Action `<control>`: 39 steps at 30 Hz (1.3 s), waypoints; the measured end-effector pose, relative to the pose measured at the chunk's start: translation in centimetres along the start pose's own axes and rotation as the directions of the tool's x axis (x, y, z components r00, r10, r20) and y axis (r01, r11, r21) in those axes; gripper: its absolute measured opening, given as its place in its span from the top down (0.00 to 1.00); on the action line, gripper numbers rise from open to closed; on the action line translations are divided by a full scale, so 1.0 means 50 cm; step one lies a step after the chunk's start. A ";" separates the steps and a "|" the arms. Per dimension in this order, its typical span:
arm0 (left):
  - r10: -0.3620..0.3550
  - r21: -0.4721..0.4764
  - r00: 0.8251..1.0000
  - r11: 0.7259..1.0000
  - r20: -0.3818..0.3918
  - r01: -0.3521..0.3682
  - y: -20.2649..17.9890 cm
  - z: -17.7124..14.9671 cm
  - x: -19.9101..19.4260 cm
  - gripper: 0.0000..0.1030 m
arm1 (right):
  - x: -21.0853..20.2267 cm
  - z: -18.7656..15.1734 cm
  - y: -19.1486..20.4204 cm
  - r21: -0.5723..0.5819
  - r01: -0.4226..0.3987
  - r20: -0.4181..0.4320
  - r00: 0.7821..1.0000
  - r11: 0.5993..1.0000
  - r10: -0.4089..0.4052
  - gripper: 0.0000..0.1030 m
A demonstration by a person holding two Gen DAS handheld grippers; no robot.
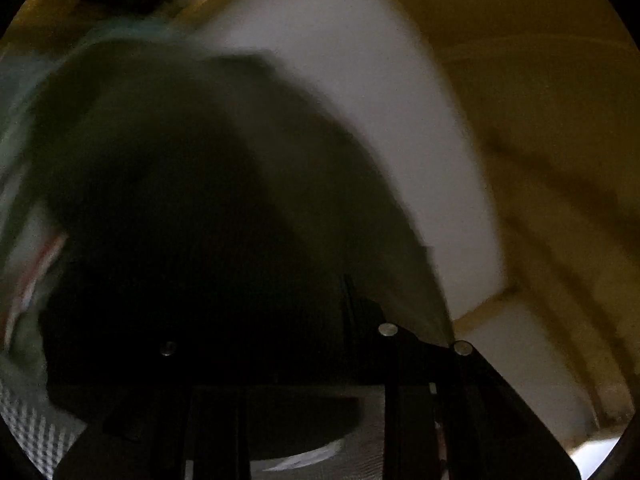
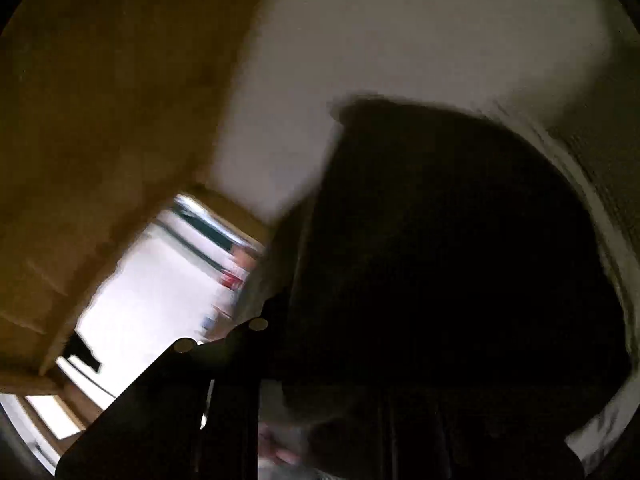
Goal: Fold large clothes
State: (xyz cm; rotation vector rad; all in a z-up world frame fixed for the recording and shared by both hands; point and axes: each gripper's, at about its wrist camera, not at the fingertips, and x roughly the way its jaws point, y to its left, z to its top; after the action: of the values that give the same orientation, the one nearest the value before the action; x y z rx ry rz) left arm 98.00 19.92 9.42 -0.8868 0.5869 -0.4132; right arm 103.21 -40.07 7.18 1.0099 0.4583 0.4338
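Only the left wrist view shows colour in the cloth (image 1: 192,184), a dull olive-green sheet with a squared corner that drapes over the left gripper (image 1: 280,360) and hides its tips, so I cannot tell whether those jaws are clenched. In the right wrist view the cloth (image 2: 460,260) is a black, blurred mass covering the right gripper (image 2: 360,360), its jaws likewise unreadable. That view alone shows a bright window (image 2: 160,280) left of the jaws, beside a pale wall (image 2: 400,60) and yellowish wood (image 2: 100,100).
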 end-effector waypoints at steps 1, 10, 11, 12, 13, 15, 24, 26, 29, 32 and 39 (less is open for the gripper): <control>0.028 -0.019 0.999 0.999 -0.022 -0.029 0.047 -0.025 0.020 0.78 | 0.010 -0.030 -0.072 0.030 0.044 -0.024 0.999 0.999 -0.044 0.84; 0.005 -0.133 0.997 0.991 -0.073 -0.015 0.213 -0.120 0.049 0.73 | 0.021 -0.061 -0.207 0.035 0.075 -0.122 0.990 0.997 -0.070 0.81; 0.028 -0.124 0.997 0.992 -0.075 -0.037 0.203 -0.115 0.035 0.70 | 0.016 -0.060 -0.204 0.019 0.089 -0.150 0.985 0.996 -0.085 0.77; 0.056 -0.112 0.995 0.992 -0.077 -0.064 0.195 -0.115 0.015 0.65 | 0.006 -0.057 -0.201 -0.007 0.105 -0.192 0.976 0.994 -0.104 0.65; 0.093 -0.092 0.993 0.991 -0.074 -0.100 0.188 -0.121 -0.011 0.59 | -0.011 -0.056 -0.195 -0.049 0.137 -0.229 0.962 0.989 -0.145 0.52; 0.188 -0.003 0.979 0.982 -0.081 -0.189 0.171 -0.130 -0.061 0.50 | -0.060 -0.054 -0.179 -0.148 0.201 -0.226 0.946 0.968 -0.231 0.28; 0.386 0.486 0.868 0.721 0.311 -0.494 -0.086 -0.109 -0.114 0.06 | -0.032 -0.068 0.053 -0.658 0.539 0.068 0.738 0.526 -0.672 0.03; 0.457 0.561 0.847 0.640 0.270 -0.524 -0.124 -0.094 -0.001 0.06 | 0.048 -0.083 0.102 -0.690 0.519 0.058 0.734 0.505 -0.676 0.03; 0.619 0.572 0.764 0.565 0.183 -0.595 -0.097 -0.088 0.153 0.06 | 0.194 -0.094 0.101 -0.687 0.518 -0.070 0.651 0.510 -0.756 0.03; 0.678 0.567 0.720 0.538 0.149 -0.624 -0.042 -0.101 0.209 0.06 | 0.251 -0.117 0.067 -0.699 0.538 -0.117 0.564 0.471 -0.817 0.03; 0.694 0.598 0.701 0.496 0.162 -0.629 0.008 -0.112 0.243 0.04 | 0.262 -0.172 -0.022 -0.731 0.532 -0.079 0.557 0.428 -0.827 0.03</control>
State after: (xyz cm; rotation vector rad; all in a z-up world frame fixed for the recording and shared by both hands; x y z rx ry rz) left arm 103.87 9.96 2.66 0.0544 0.7785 0.0875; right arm 109.39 -27.42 0.19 -0.0514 1.0177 -0.0019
